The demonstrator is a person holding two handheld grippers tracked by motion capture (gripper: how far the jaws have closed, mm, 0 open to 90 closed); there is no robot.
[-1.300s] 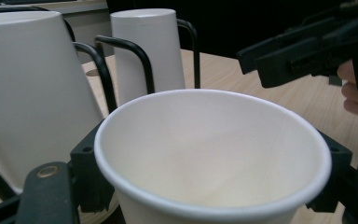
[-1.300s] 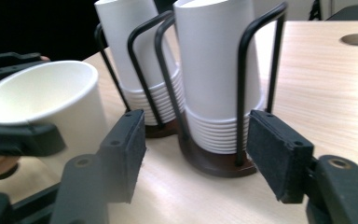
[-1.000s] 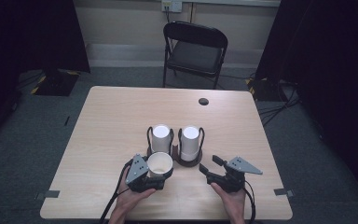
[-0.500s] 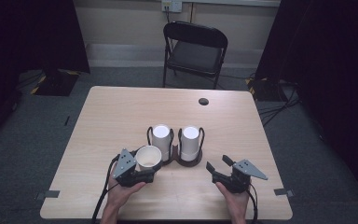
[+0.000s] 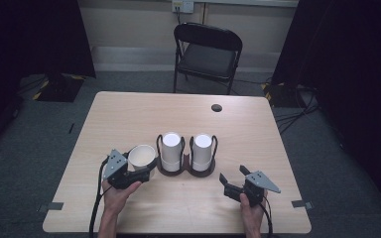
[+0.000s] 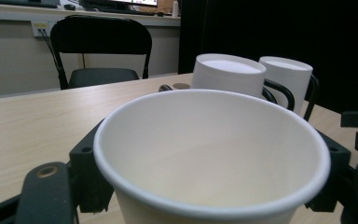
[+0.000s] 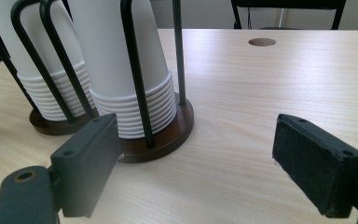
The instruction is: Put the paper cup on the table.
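Left gripper: I'm clamped on a cup, just left of the rack.
Right gripper: mine gapes wide, holding nothing, near the front edge.
Table: bare wood beyond the stacks.

left hand-held gripper clasps a paper cup beside the cup holder on the table.

Folding chair — behind table

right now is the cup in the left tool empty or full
Empty: the left gripper view looks into the paper cup and shows bare white walls inside, held upright between the jaws.
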